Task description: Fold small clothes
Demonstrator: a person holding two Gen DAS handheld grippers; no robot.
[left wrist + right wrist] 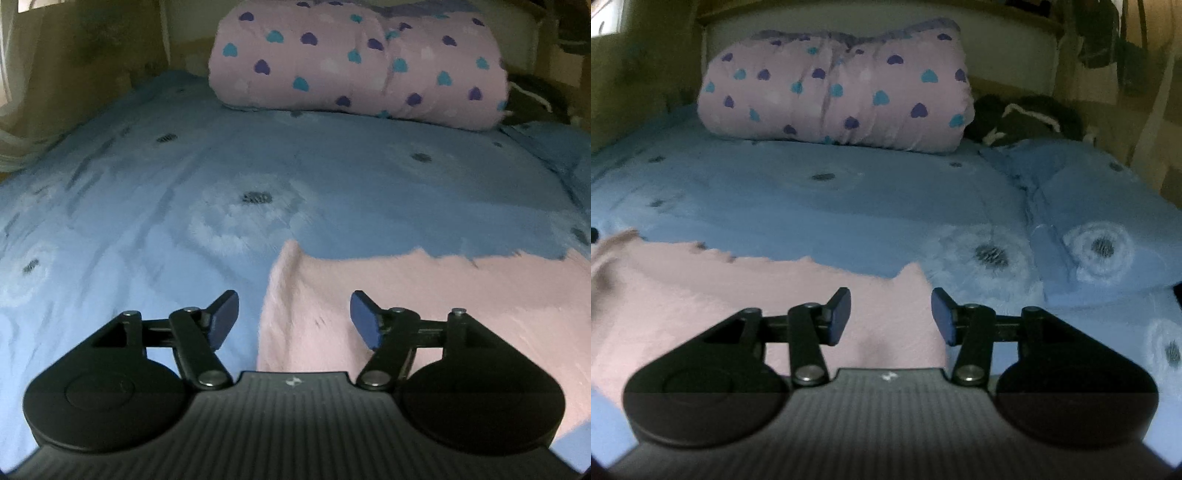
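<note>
Pink knit garment (424,314), soft and fuzzy, spread flat on blue bedsheet (147,229) printed with pale dandelion-like blooms; in left wrist view filling lower right of frame, its left edge running down the middle between the fingers; in right wrist view (720,295) filling lower left, its right corner reaching up between the fingers. Left gripper (294,319): black body across bottom of frame, blue pads spread wide, nothing pinched, garment below and apart from the pads. Right gripper (891,315): same build, pads parted, nothing between them but the garment's corner lying beneath, not gripped. Rolled pink quilt (354,62) with purple and teal hearts, upper centre of left wrist view, upper centre-left in right wrist view (834,96), resting on the sheet at the far end of the bed. Blue pillow (1108,229) in matching print, right side of right wrist view. Dark cloth item (1023,118) with white cord, upper right, just beside the quilt; kind not discernible. Both views blurred.
</note>
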